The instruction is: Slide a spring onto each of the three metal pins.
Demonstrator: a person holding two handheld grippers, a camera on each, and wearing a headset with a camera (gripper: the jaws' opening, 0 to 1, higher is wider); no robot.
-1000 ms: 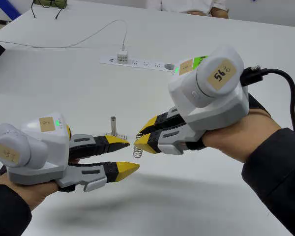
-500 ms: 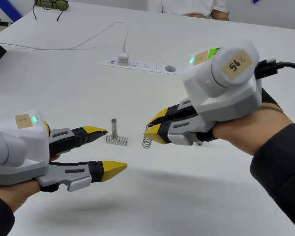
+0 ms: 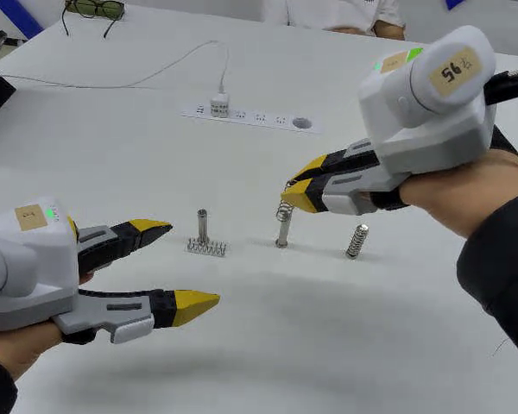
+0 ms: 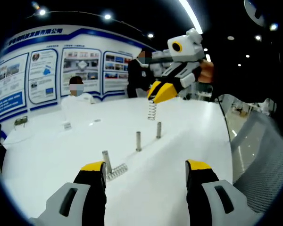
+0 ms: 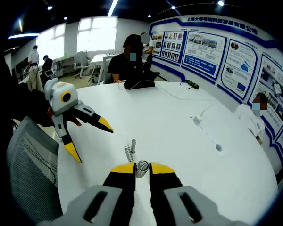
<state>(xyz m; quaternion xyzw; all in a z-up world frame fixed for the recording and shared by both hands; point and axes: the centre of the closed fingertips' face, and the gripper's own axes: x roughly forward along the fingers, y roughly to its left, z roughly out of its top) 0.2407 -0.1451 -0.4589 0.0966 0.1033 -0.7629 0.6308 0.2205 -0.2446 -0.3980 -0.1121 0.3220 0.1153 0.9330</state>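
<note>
Three metal pins stand in a row on the white table [image 3: 268, 345]. The left pin [image 3: 203, 226] is bare, with a loose spring [image 3: 207, 248] lying at its foot. The right pin [image 3: 356, 241] wears a spring. My right gripper [image 3: 296, 195] is shut on a spring [image 3: 283, 211] that hangs just over the top of the middle pin [image 3: 281, 235]. The right gripper view shows that spring [image 5: 142, 168] pinched between the fingertips. My left gripper [image 3: 177, 263] stands open with nothing in it, left of the pins. From the left gripper view, the hanging spring [image 4: 152, 109] is above the middle pin [image 4: 138, 141].
A white power strip [image 3: 250, 116] with a plugged-in cable lies further back on the table. Glasses [image 3: 91, 7] rest at the far edge, where a person sits. In the gripper views, people sit at the table and grey chairs [image 5: 30, 155] stand beside it.
My right gripper has lifted the spring off the table and carried it right, over the middle pin. The left gripper has drawn back to the left, still open.
</note>
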